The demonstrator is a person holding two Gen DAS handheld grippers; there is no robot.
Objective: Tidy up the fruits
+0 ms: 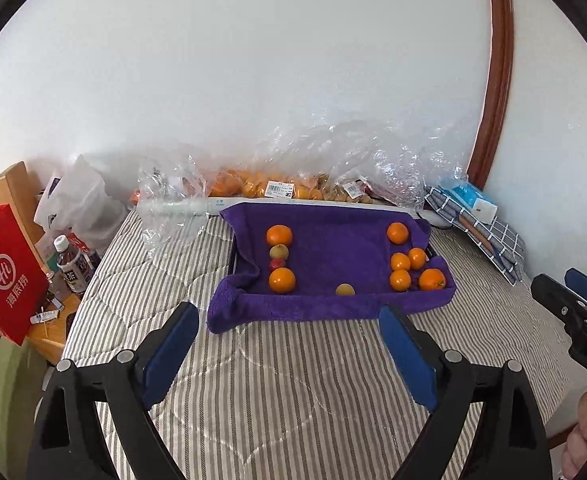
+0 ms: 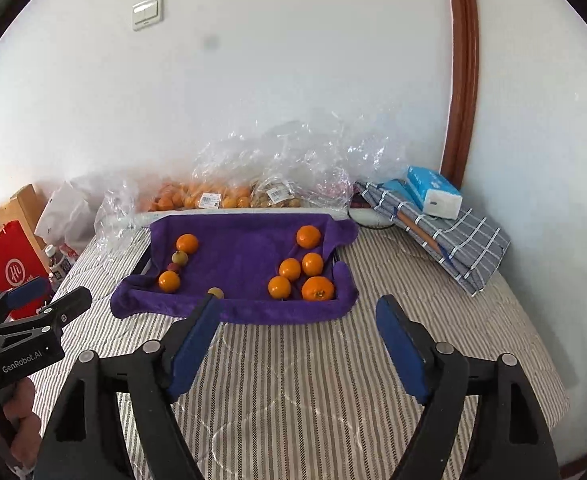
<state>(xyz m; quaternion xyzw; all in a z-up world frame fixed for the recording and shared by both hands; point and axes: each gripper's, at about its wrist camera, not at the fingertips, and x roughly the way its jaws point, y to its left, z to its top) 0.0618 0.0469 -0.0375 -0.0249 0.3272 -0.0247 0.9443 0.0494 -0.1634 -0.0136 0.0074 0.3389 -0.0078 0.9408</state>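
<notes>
Left gripper and right gripper spread, empty — purple-towelled tray holding oranges

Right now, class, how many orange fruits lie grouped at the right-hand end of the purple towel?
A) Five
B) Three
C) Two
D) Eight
A: the left wrist view shows five oranges clustered at the right end of the purple towel, one set a little farther back than the other four; only two oranges lie at the left end.
</notes>
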